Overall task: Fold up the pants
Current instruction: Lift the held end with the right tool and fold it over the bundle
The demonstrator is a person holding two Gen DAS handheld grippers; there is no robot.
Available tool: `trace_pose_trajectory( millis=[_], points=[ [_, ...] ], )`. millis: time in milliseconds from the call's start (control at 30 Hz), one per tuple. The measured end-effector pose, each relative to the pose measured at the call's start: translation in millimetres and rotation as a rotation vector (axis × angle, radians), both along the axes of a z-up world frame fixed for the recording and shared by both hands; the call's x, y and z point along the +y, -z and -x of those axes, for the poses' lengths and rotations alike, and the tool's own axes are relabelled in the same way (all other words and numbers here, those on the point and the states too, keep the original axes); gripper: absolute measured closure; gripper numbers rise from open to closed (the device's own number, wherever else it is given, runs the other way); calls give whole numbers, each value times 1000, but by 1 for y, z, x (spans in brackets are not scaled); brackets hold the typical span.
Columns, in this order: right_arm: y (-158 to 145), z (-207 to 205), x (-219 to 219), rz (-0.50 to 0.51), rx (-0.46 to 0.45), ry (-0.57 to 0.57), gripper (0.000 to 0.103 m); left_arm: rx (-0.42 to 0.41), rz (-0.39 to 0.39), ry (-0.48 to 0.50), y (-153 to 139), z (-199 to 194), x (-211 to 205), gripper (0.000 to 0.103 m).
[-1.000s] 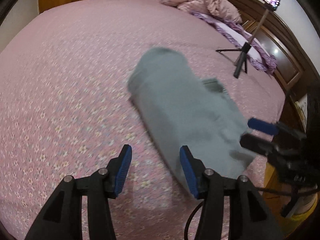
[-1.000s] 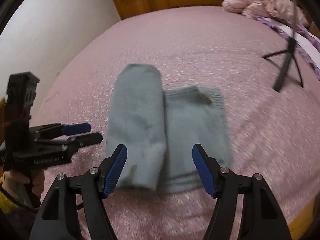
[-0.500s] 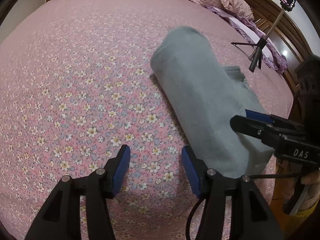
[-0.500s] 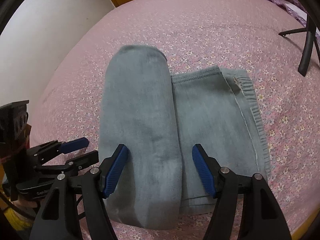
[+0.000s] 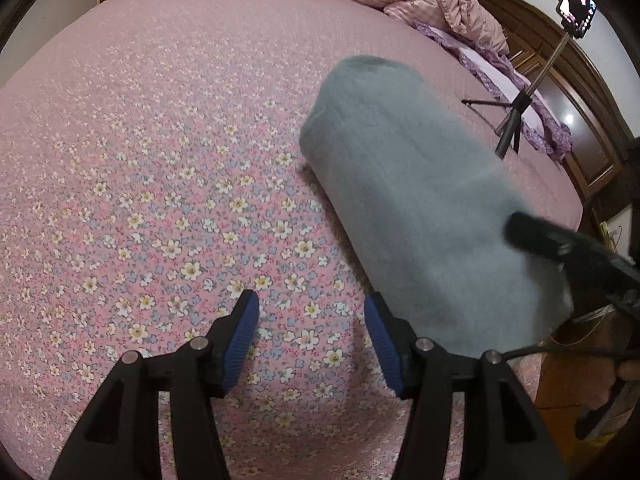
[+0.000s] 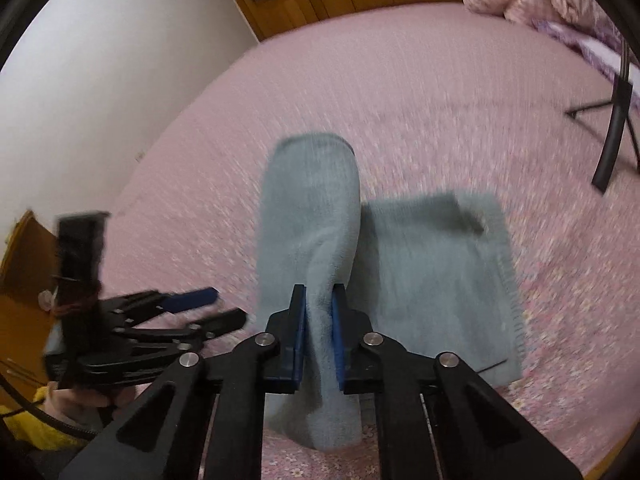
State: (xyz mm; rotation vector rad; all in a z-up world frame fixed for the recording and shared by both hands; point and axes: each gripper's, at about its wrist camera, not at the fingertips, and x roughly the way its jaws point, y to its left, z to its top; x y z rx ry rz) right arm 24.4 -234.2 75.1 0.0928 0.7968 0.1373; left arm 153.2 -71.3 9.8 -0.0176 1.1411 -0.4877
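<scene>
Two grippers work at the near edge of the pink flowered bed [image 5: 160, 160]. The right gripper [image 6: 319, 320] has its blue pads pinched on a fold of the grey pants [image 6: 316, 220], which lie partly folded by that edge, apparently lifting there, though blur hides it. The left gripper [image 5: 310, 338] hangs just beside the pants, jaws apart over bare bedspread. A phone tripod [image 5: 516, 116] stands near the far right corner
</scene>
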Motion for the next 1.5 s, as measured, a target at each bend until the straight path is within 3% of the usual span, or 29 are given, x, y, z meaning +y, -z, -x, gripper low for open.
trace_pose_trajectory(
  millis=[100,300,600,800,933,1100,1200,1300,1500],
  points=[
    [-20,7,-2,39,-40,-8,91,-18,10,3,-6,0,0,45],
    [-25,13,-36,33,-37,58,91,-35,10,28,-9,1,-5,45],
    [-6,7,-97,26,8,187,91,-58,-22,71,-16,-4,-33,45],
    [32,-3,-114,63,64,219,90,-108,-21,119,-26,-13,-65,45],
    [30,2,-125,21,59,247,77,-153,-13,168,-31,-17,-93,45],
    [9,31,-113,86,19,246,77,-163,8,218,-29,-18,-121,45],
    [2,50,-96,101,-8,176,77,-151,-13,234,-20,-19,-132,45],
    [16,52,-86,124,27,120,77,-145,-48,228,-9,-21,-138,45],
    [57,39,-99,108,103,143,76,-143,-44,227,-3,-23,-140,45]
  ],
)
